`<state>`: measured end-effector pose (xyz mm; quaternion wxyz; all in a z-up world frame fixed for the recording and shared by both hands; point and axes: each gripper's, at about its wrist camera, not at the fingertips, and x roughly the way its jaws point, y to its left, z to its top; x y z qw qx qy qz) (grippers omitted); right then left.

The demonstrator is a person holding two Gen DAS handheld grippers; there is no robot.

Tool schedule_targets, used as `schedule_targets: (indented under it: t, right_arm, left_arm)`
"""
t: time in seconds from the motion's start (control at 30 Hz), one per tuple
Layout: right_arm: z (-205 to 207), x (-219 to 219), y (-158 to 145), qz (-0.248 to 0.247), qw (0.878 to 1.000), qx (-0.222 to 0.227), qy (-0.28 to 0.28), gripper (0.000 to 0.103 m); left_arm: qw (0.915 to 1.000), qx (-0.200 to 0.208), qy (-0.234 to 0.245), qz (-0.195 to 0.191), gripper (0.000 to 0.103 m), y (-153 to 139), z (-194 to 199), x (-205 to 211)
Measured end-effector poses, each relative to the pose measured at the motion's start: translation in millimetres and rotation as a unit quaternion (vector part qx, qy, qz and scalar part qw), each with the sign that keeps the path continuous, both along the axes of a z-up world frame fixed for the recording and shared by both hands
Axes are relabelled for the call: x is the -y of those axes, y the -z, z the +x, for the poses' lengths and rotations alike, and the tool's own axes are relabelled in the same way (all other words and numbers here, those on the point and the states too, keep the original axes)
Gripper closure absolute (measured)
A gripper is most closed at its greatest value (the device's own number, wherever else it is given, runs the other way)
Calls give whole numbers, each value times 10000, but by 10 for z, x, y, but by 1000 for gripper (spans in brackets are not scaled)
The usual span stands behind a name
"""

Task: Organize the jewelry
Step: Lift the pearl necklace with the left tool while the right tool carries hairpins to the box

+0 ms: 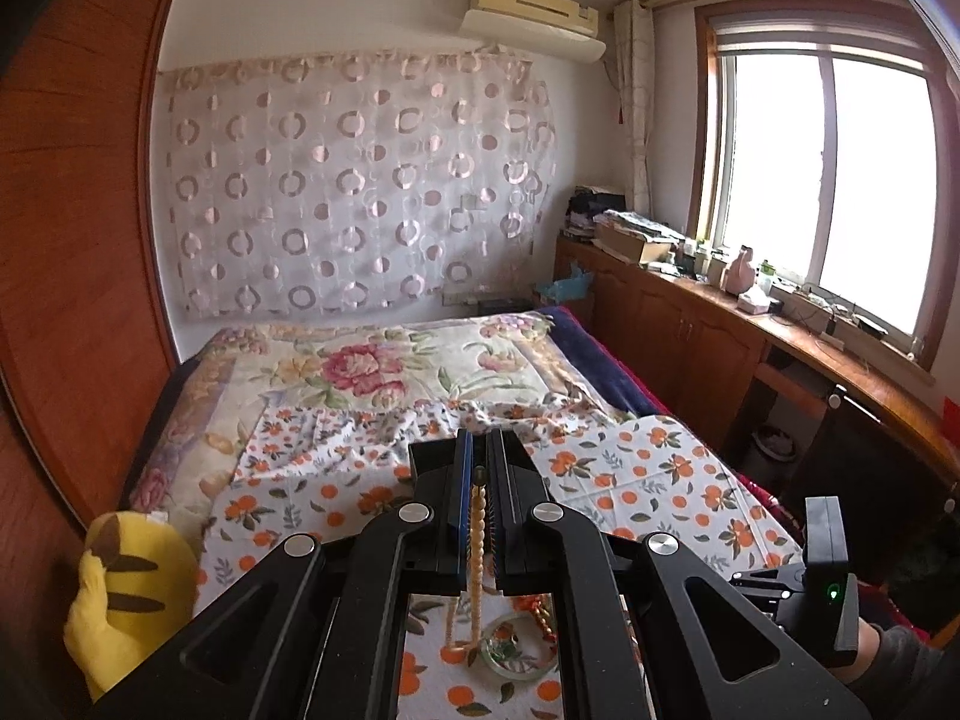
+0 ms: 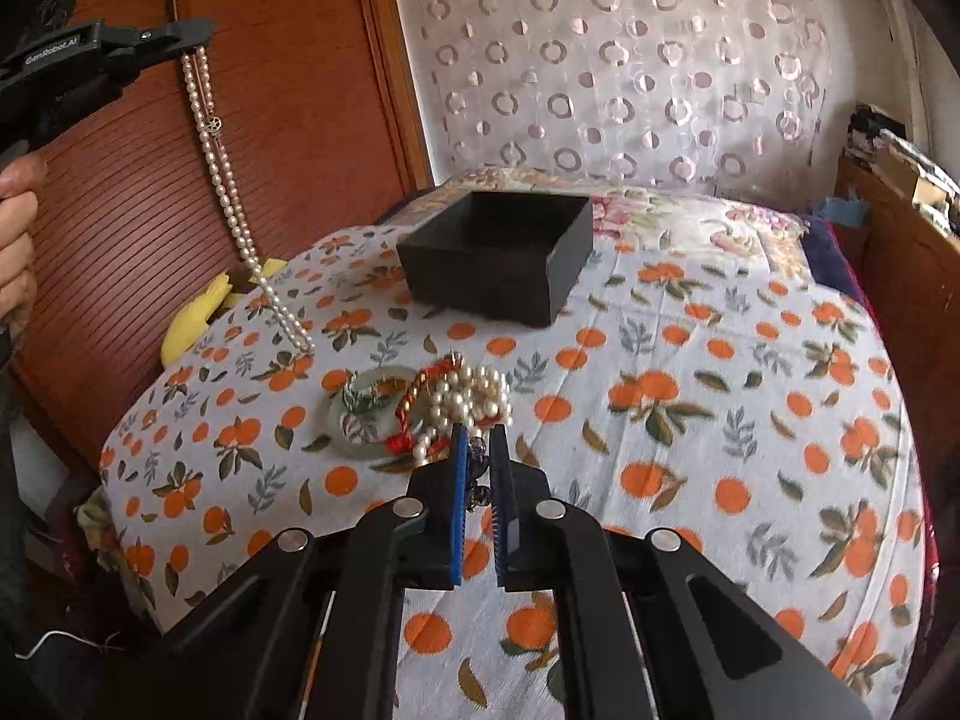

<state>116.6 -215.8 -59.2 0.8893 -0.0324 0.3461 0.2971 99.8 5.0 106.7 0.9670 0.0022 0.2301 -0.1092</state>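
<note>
My left gripper [image 1: 480, 438] is shut on a long pearl necklace [image 1: 478, 516]. In the right wrist view that gripper [image 2: 201, 30] is high at the upper left, and the necklace [image 2: 225, 180] hangs from it with its lower end touching the cloth. My right gripper [image 2: 479, 432] is shut on a string of dark glassy beads [image 2: 477, 468], just in front of a heap of white pearls [image 2: 471, 399]. A red cord [image 2: 414, 396] and a pale green jade bangle [image 2: 360, 414] lie beside the heap. An open black box [image 2: 498, 252] stands further back.
An orange-print cloth [image 2: 690, 420] covers the bed. A yellow plush toy [image 1: 129, 594] lies at its left edge by the wooden wardrobe [image 2: 120, 210]. A wooden cabinet [image 1: 690, 324] with clutter runs under the window on the right. A hand [image 2: 15, 240] holds the left gripper's handle.
</note>
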Motion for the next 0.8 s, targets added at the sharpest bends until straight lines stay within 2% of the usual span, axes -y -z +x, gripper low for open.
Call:
schedule_targets:
  t: [0.27, 0.53, 0.8]
  right_arm:
    - [344, -107, -275, -94, 9995, 295, -34, 95]
    - [950, -298, -568, 23, 9984, 570, -45, 95]
    - [1665, -535, -539, 261, 9977, 622, 40, 95]
  left_arm:
    - [9997, -29, -58, 219, 99, -30, 295, 34]
    - [9994, -138, -105, 314, 99, -39, 687, 30]
    - [9990, -168, -137, 391, 99, -98, 1052, 10]
